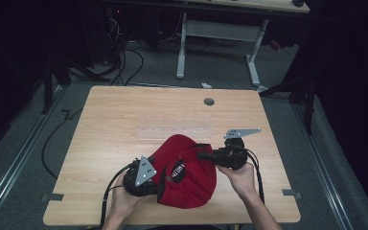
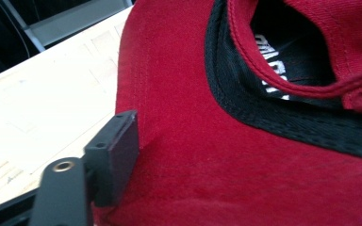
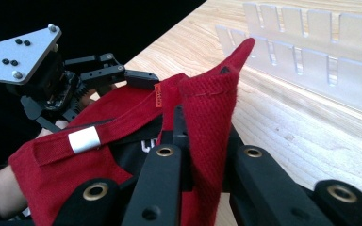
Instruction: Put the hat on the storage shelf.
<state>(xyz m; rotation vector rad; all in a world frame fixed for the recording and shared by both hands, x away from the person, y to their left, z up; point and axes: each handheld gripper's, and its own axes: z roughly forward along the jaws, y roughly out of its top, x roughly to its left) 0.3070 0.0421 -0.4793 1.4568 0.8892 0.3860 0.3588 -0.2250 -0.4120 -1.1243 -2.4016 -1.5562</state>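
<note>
Red cap (image 1: 188, 178) lies at the near middle of the wooden table (image 1: 124, 124), btwn the two grippers; its black lining w/ white lettering faces up, and a red strap w/ a silver tip crosses the opening.

Right gripper (image 1: 202, 155) comes in from the right, held level; its jaws are pressed together, pinching a fold of the cap's red cloth, seen clearly in the right gripper view where the cloth (image 3: 207, 122) stands up btwn the two black jaws; the fold rises to a point above them.

Left gripper (image 1: 157, 173) sits at the cap's left edge, a hand behind it; in the left gripper view one black jaw pad (image 2: 115, 153) lies against the red cloth on its left side; the other jaw is out of frame, so can't tell from that view if it presses; right gripper view shows the left jaws (image 3: 122, 73) spread, w/ the cap's edge reaching up to them.

A clear slotted rack (image 3: 311, 56) lies on the table beyond the cap, far side; grommet hole (image 1: 209, 101) near the table's far edge.
</note>
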